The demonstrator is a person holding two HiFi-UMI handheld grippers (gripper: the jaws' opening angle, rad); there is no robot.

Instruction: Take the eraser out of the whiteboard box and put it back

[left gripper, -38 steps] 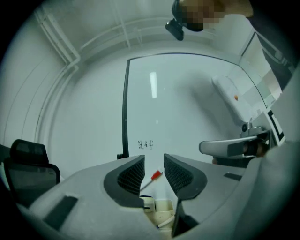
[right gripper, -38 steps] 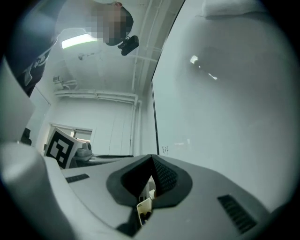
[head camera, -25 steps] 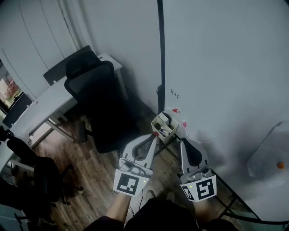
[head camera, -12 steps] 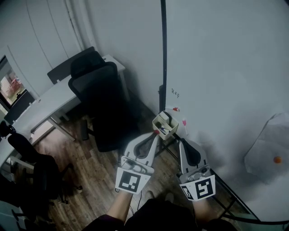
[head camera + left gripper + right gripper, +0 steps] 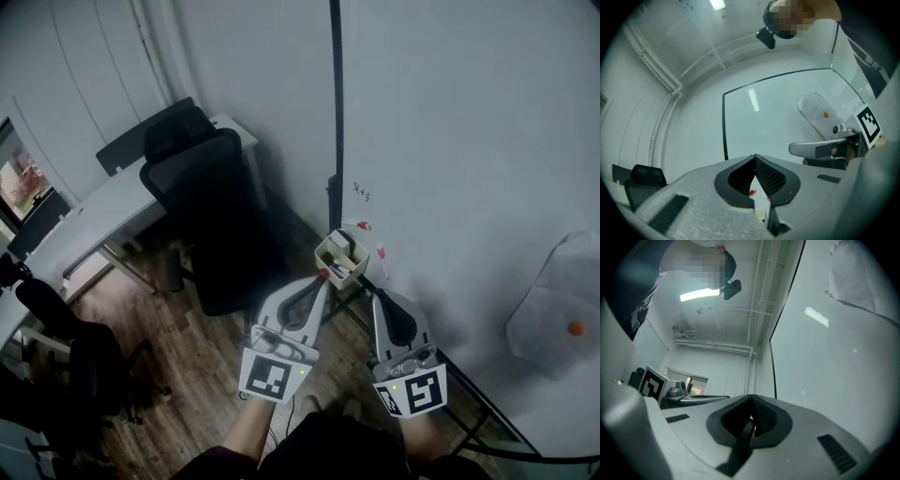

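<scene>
The small beige whiteboard box (image 5: 337, 261) hangs at the whiteboard's lower left corner, holding markers and a dark block (image 5: 344, 247) that looks like the eraser. My left gripper (image 5: 322, 276) is shut and empty, its tip just below and left of the box, beside a red marker cap. My right gripper (image 5: 378, 293) is also shut and empty, a little to the right of the box and below it. In the left gripper view the jaws (image 5: 755, 158) meet, and the box (image 5: 761, 206) shows through the gap below them. In the right gripper view the jaws (image 5: 751, 399) meet in front of the whiteboard.
The whiteboard (image 5: 469, 159) fills the right side, with a black frame edge (image 5: 334, 112) and a paper sheet (image 5: 562, 319) stuck on it. A black office chair (image 5: 202, 206) and a white desk (image 5: 103, 216) stand to the left on wooden floor (image 5: 187, 366).
</scene>
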